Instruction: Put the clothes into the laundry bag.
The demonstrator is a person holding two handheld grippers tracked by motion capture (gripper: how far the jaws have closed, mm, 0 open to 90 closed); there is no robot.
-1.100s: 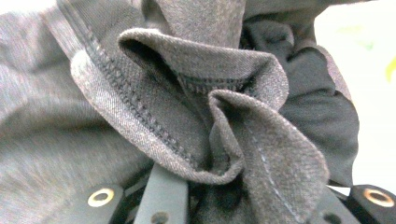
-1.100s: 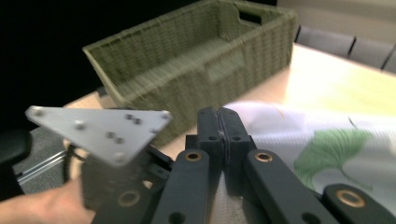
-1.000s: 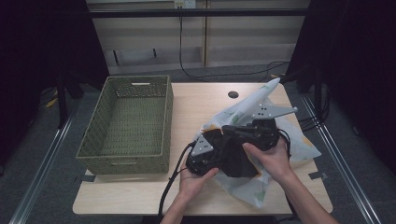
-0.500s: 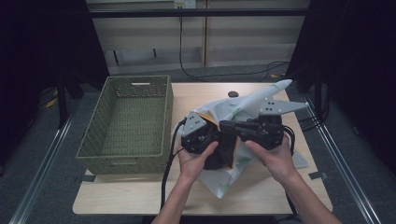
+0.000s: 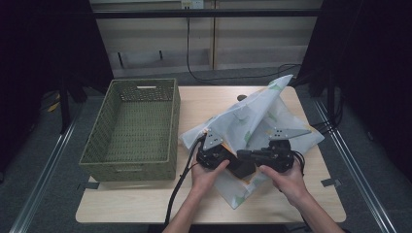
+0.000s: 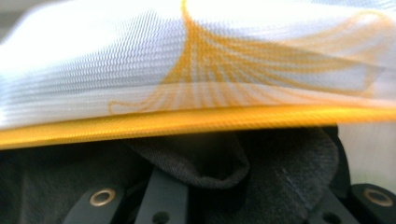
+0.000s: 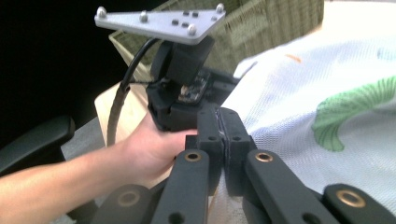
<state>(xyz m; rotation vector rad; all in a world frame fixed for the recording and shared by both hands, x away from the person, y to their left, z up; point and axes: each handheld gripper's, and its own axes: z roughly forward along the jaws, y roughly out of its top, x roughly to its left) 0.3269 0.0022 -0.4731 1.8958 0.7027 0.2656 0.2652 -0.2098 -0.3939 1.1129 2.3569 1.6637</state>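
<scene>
At about 9 o'clock on your worktop (image 5: 145,204) you have a green woven basket (image 5: 131,131), standing upright with its long side running away from you and a slot handle cut in its far wall. In your right gripper view the basket (image 7: 261,28) shows at 12 o'clock. Beyond the worktop, at 12 o'clock, 1 black cable (image 5: 194,73) hangs down a pale wall panel (image 5: 209,43) and trails along the floor (image 5: 29,160).
</scene>
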